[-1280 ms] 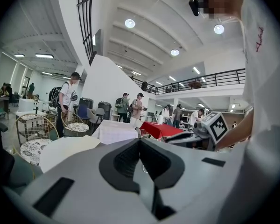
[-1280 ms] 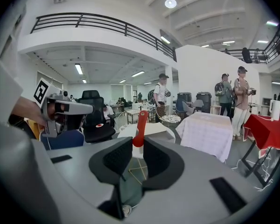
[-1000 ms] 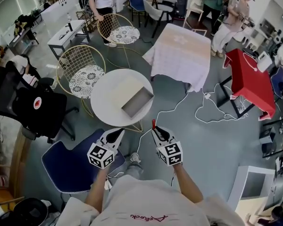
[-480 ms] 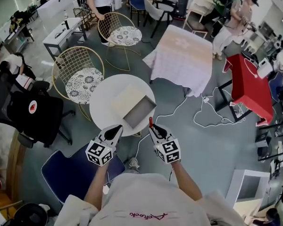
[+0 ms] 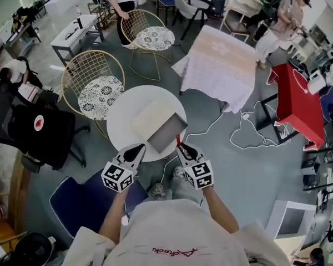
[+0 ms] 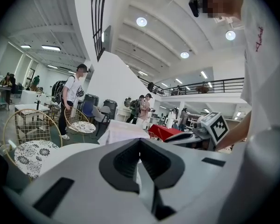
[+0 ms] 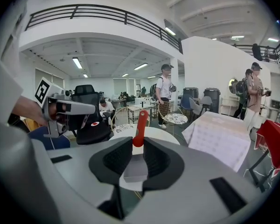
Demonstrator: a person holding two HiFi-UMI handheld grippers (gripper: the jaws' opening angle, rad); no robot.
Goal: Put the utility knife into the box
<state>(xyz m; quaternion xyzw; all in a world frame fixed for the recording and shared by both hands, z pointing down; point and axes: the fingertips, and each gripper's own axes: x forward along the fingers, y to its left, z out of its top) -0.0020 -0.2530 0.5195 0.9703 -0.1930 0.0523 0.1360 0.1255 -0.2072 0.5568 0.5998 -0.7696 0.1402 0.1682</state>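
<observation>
Head view, box (image 5: pixel 166 132) on table (image 5: pixel 122 121), grey floor (image 5: pixel 250 176)

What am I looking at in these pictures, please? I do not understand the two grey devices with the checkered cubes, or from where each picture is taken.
There is no robot: a person holds a left gripper and a right gripper, one per hand. The marker cubes are parts of them. The head view comes from a camera on the person's head, looking down. The two gripper views come from cameras riding on each gripper, looking along its jaws. Below stands a round white table with an open box on it. The right gripper is closed on a red utility knife; the left gripper is shut and holds nothing.
</observation>
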